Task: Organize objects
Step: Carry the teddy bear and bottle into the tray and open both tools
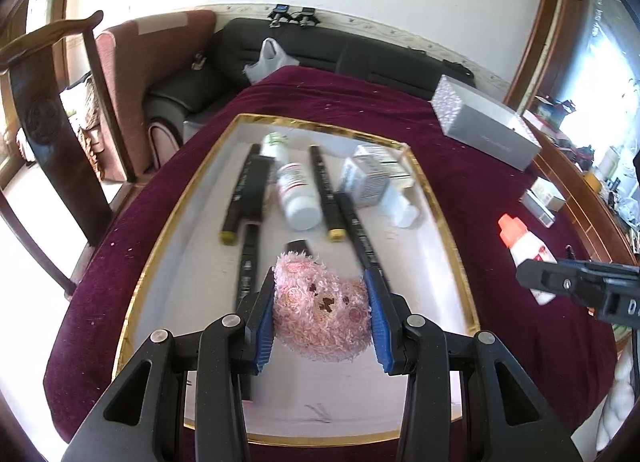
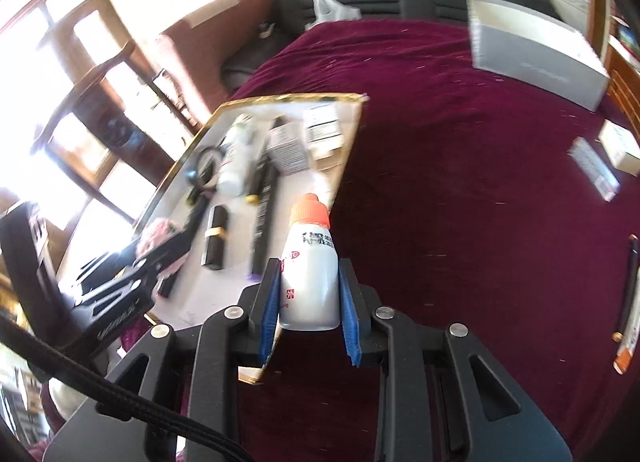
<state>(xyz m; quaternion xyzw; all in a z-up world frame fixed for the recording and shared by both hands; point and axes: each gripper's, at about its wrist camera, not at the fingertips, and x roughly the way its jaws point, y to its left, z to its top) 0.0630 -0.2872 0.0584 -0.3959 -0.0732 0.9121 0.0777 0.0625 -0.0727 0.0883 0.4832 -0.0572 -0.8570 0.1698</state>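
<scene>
A gold-rimmed white tray (image 1: 192, 198) lies on the maroon cloth and holds several black markers (image 1: 245, 190), a white pill bottle (image 1: 298, 194) and small boxes (image 1: 366, 178). My left gripper (image 1: 322, 316) is shut on a pink fluffy toy (image 1: 320, 314) above the tray's near half. My right gripper (image 2: 309, 298) is shut on a white bottle with an orange cap (image 2: 310, 262), held above the tray's right edge (image 2: 352, 142). That bottle (image 1: 524, 246) and the right gripper (image 1: 580, 286) also show in the left wrist view.
A long grey box (image 1: 486, 128) lies at the far right of the table. Small boxes (image 2: 600, 158) and a pen (image 2: 628, 286) lie on the cloth at the right. A black sofa (image 1: 320, 46) and a wooden chair (image 1: 48, 110) stand beyond the table.
</scene>
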